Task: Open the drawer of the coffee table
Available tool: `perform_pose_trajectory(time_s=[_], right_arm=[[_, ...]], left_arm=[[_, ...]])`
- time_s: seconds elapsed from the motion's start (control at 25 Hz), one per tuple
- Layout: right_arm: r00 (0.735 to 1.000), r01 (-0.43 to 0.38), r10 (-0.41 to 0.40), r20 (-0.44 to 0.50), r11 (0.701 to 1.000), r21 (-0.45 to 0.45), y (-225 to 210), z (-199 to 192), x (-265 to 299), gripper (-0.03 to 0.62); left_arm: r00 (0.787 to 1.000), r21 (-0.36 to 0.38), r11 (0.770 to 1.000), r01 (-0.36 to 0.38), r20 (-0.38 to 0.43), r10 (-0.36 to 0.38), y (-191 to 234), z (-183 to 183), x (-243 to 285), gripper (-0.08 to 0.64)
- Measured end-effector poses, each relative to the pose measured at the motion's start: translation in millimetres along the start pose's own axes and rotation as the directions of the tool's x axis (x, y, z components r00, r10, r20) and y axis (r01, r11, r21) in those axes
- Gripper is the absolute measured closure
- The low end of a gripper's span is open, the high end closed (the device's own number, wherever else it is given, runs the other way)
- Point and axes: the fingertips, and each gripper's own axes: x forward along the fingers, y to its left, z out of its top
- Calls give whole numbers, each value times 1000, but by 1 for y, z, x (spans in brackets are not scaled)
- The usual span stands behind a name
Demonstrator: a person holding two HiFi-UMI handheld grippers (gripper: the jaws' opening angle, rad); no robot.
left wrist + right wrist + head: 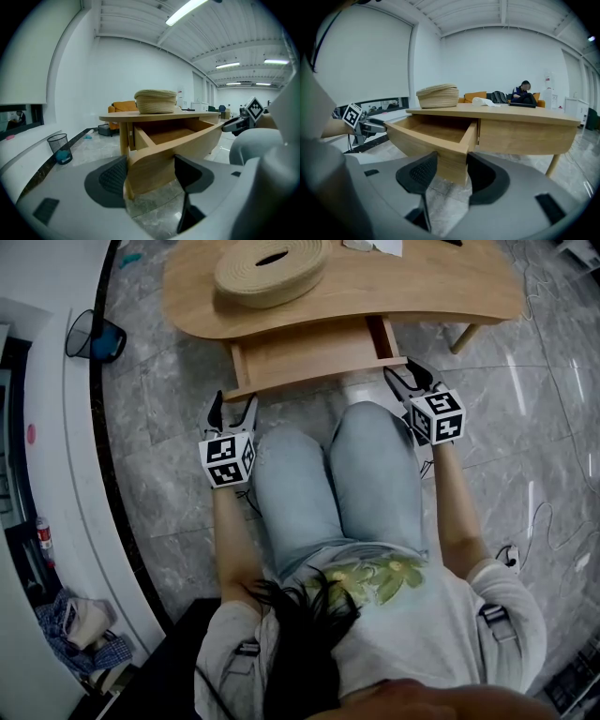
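Drawer (pixel 309 351) is open, pulled out from under the near edge of the wooden counter (pixel 422 287) toward the seated person's knees (pixel 337 474). The inside of the drawer shows bare wood.

The left gripper (pixel 234 407) is at the drawer front's left end. In the left gripper view its 2 fingers (pixel 112 180) are closed on that end of the front panel, with wood filling the gap between the pads.

The right gripper (pixel 405 376) is at the drawer front's right corner. In the right gripper view its fingers (pixel 424 173) are clamped on that corner, 1 pad on each face. Both grippers point slightly downward and sit on either side of the knees.

A woven basket (pixel 272 268) sits on the counter toward its left end, well back from the near edge. A white crumpled item (pixel 485 101) lies at the far edge, right of the basket.

A black mesh bin (pixel 94 336) stands on the marble floor (pixel 169 474), off the counter's left end. Another person (pixel 524 93) sits on an orange sofa behind the counter.
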Motion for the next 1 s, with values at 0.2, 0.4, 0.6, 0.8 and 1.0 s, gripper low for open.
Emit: perform_pose_trajectory(time_s=[0.2,0.4,0.6,0.8,1.0], right_arm=[[1000,-2,2,-8,1000,0,2,-4,-4,385],[1000,7,-7,-14,1000,3,3,-6,-4,385],[999,4,-4,-32,1000,-2,3,-8,-4,384],[999,-6,6,-45,1000,-2,4,-12,-9,385],[999,-12,13,-47,1000,7,9,-17,-14,385]], left_arm=[[1000,-4,1000,-7,-5,7,-4,-6,-6,233],[1000,4,1000,-9,-17,9,-3,-7,-6,233],[999,-2,1000,-9,-39,9,-4,-8,-6,233],[999,-8,1000,-7,-51,7,-9,-13,-12,233],[996,-2,1000,8,-90,-8,-9,-16,-16,233]])
